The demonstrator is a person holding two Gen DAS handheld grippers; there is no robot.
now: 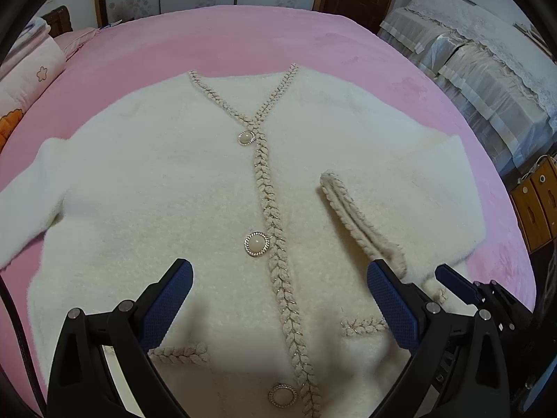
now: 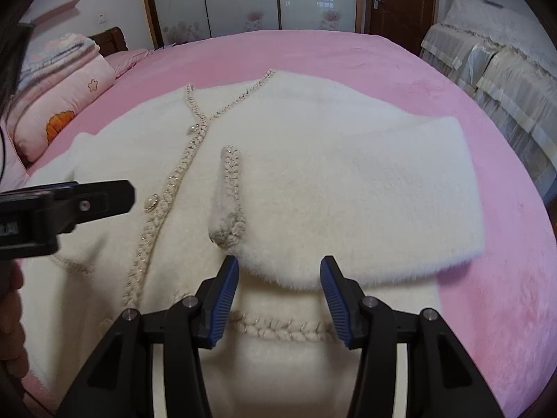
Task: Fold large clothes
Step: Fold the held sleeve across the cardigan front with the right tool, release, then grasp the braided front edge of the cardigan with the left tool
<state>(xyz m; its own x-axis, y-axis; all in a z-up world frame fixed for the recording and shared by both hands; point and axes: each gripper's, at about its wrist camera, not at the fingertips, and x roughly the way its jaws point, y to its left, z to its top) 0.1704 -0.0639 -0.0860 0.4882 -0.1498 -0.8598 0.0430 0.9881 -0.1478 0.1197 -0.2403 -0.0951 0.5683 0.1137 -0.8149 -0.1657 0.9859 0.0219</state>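
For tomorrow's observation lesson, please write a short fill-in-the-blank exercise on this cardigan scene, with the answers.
1. The cardigan lies on a ____ blanket.
2. One sleeve is folded across the ____ of the cardigan.
3. The right claw is ____, with nothing between its pads.
4. The left claw hovers over the cardigan's braided ____.

Answers: pink; front; open; trim

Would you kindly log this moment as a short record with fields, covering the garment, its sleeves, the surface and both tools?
garment: white fuzzy cardigan, front up, braided trim, pearl buttons
right-side sleeve: folded across the front, cuff near the placket
other sleeve: spread outward
surface: pink bedspread
left hand-held gripper: open above the hem
right hand-held gripper: open, pads clear of the folded sleeve
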